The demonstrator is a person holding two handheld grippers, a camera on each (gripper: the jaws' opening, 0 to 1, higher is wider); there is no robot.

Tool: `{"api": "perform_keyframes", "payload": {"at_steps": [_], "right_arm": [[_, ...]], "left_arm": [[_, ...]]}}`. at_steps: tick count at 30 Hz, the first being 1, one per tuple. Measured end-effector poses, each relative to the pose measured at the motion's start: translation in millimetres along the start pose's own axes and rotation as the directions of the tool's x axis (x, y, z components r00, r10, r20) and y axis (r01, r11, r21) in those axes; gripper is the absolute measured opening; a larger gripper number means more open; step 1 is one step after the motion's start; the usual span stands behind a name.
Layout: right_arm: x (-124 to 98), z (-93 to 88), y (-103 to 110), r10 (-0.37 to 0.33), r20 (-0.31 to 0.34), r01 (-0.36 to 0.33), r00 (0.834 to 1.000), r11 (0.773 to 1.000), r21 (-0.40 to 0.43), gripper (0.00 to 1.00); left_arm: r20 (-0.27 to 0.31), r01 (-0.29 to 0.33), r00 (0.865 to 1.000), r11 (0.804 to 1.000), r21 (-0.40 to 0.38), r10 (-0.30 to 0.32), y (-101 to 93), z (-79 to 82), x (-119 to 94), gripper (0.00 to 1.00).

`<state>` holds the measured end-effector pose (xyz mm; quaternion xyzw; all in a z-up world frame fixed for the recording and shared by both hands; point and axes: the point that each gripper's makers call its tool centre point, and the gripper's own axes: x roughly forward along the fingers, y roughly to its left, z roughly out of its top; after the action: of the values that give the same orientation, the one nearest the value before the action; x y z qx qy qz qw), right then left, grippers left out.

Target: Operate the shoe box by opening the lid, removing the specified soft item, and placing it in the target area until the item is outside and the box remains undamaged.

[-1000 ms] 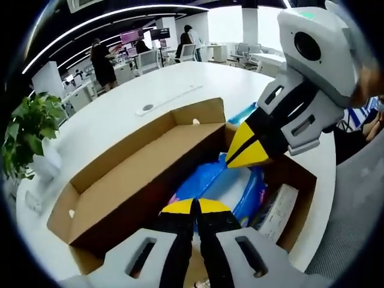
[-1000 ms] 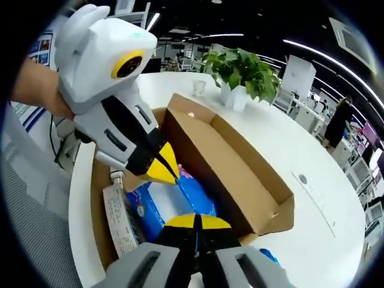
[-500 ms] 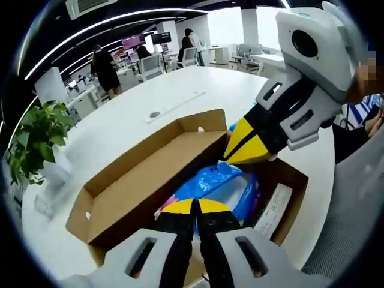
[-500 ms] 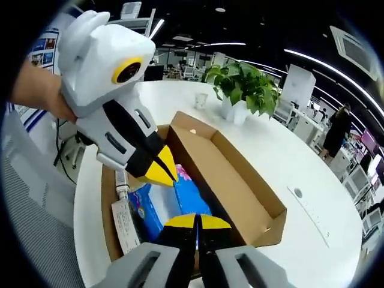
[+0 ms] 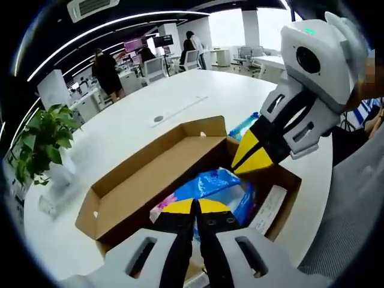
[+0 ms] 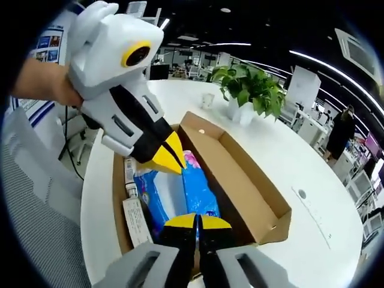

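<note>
Open shoe box (image 5: 150,180) near the table's (image 5: 120,120) edge, plastic-wrapped pack (image 6: 180,192) inside, potted plant (image 6: 249,90) behind toward the far edge.

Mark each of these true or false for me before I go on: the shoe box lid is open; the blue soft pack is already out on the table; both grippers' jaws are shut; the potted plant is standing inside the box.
1. The shoe box lid is open. True: the lid is folded back beside the box.
2. The blue soft pack is out on the table. False: it lies inside the box.
3. The left gripper and right gripper have shut jaws. True: each pair of yellow tips meets.
4. The potted plant stands in the box. False: it stands on the table, beyond the box.
</note>
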<state>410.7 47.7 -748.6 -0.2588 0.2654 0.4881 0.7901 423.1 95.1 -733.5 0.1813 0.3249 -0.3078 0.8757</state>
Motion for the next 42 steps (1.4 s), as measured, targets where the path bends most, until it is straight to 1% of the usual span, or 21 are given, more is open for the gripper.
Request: {"api": "perform_keyframes", "payload": {"at_steps": [1, 5, 9, 13, 15, 16, 17, 18, 20, 25, 29, 35, 42], "right_arm": [[2.2, -1.9, 1.3, -0.001, -0.002, 0.001, 1.000, 1.000, -0.004, 0.04], [9.0, -7.6, 1.5, -0.013, -0.018, 0.012, 1.000, 1.000, -0.009, 0.06], [15.6, -11.8, -4.4, -0.047, -0.040, 0.047, 0.998, 0.999, -0.005, 0.13], [18.4, -9.7, -10.0, -0.074, -0.034, 0.074, 0.997, 0.997, 0.001, 0.13], [18.6, -7.7, -12.0, -0.083, -0.026, 0.084, 0.996, 0.996, 0.006, 0.11], [18.4, -6.5, -12.5, -0.086, -0.022, 0.086, 0.996, 0.996, 0.003, 0.07], [16.7, -4.4, -11.6, -0.086, -0.014, 0.086, 0.996, 0.996, -0.003, 0.02], [16.0, -3.2, -11.8, -0.088, -0.010, 0.088, 0.996, 0.996, -0.005, 0.00], [15.1, -1.3, -14.0, -0.101, -0.002, 0.101, 0.995, 0.995, -0.009, 0.00], [6.3, 4.2, -16.2, -0.106, 0.022, 0.106, 0.994, 0.994, -0.011, 0.00], [-0.3, 7.2, -17.0, -0.106, 0.028, 0.106, 0.994, 0.994, -0.016, 0.00], [-11.2, 11.8, -17.7, -0.109, 0.038, 0.109, 0.993, 0.994, -0.015, 0.00], [-26.9, 22.8, -20.2, -0.121, 0.057, 0.122, 0.991, 0.992, -0.015, 0.00]], "left_arm": [[-0.001, 0.000, 1.000, 1.000, 0.002, 0.000, -0.7, 0.4, -0.2, 0.00], [0.002, 0.001, 1.000, 1.000, 0.008, -0.001, -3.6, 3.1, -1.3, 0.00], [0.010, 0.001, 1.000, 1.000, 0.011, -0.001, -4.9, 7.2, -4.2, 0.00], [0.018, 0.003, 1.000, 1.000, 0.024, -0.003, -6.2, 10.4, -6.6, 0.00], [0.023, 0.004, 1.000, 1.000, 0.026, -0.004, -6.6, 12.3, -8.1, 0.00], [0.023, 0.004, 1.000, 1.000, 0.026, -0.005, -6.5, 12.9, -8.9, 0.00], [0.026, 0.004, 1.000, 1.000, 0.026, -0.005, -6.4, 13.5, -9.5, 0.00], [0.030, 0.004, 1.000, 1.000, 0.024, -0.005, -5.9, 14.3, -10.4, 0.00], [0.035, 0.004, 0.999, 1.000, 0.021, -0.005, -5.9, 15.9, -12.4, 0.00], [0.044, 0.005, 0.999, 0.999, 0.035, -0.006, -6.5, 17.1, -16.1, 0.00], [0.035, 0.002, 0.999, 0.998, 0.062, -0.004, -7.8, 15.3, -17.2, 0.00], [0.036, 0.001, 0.999, 0.997, 0.079, -0.004, -10.4, 16.6, -20.1, 0.00], [0.056, -0.004, 0.998, 0.997, 0.080, -0.001, -10.2, 26.0, -27.2, 0.00]]}}
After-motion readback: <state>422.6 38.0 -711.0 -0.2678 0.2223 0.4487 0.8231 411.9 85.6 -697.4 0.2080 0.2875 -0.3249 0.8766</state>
